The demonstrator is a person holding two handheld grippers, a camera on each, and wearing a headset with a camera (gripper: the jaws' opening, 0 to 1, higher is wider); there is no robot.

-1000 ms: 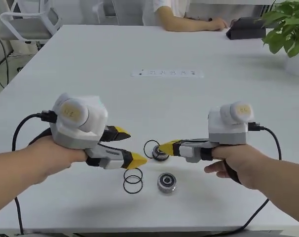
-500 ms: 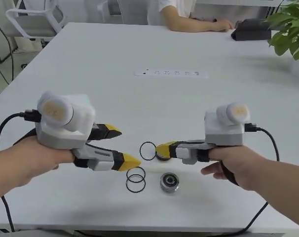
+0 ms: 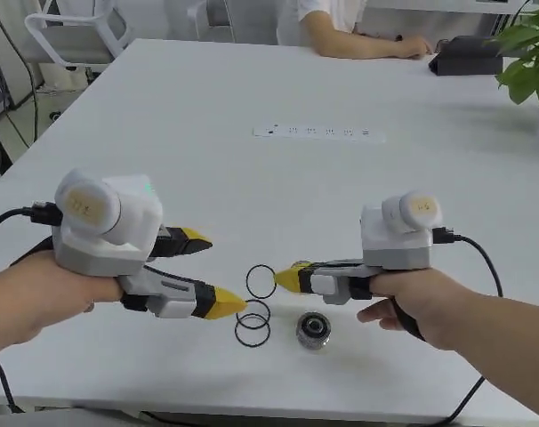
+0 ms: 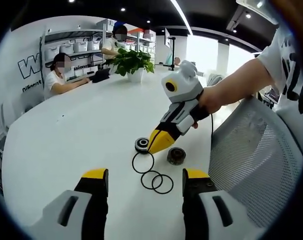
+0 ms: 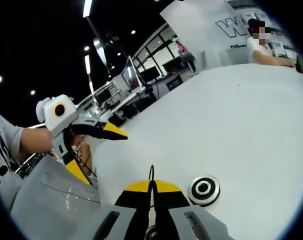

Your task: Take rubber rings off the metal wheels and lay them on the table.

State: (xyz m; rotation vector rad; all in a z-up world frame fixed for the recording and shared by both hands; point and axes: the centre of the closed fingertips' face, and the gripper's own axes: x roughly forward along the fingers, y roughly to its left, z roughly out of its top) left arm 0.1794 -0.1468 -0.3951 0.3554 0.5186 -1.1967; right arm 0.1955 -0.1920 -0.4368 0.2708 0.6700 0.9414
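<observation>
Right gripper (image 3: 281,279) pinched a rubber ring (image 3: 247,282) at its jaw tips; left gripper (image 3: 221,271) gaped empty. Slack grip risked dropping it.

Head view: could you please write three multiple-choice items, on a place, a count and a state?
1. Where do the two loose rings lie? A beside the near wheel; B stacked on it; C leaning against it.
2. How many rings show? A one; B three; C five.
3. The left gripper is: A open; B shut on a ring; C shut on a wheel.
Key: A, flat left of that wheel; B, two loose plus the held ring in the right gripper; A, yellow tips apart.
</observation>
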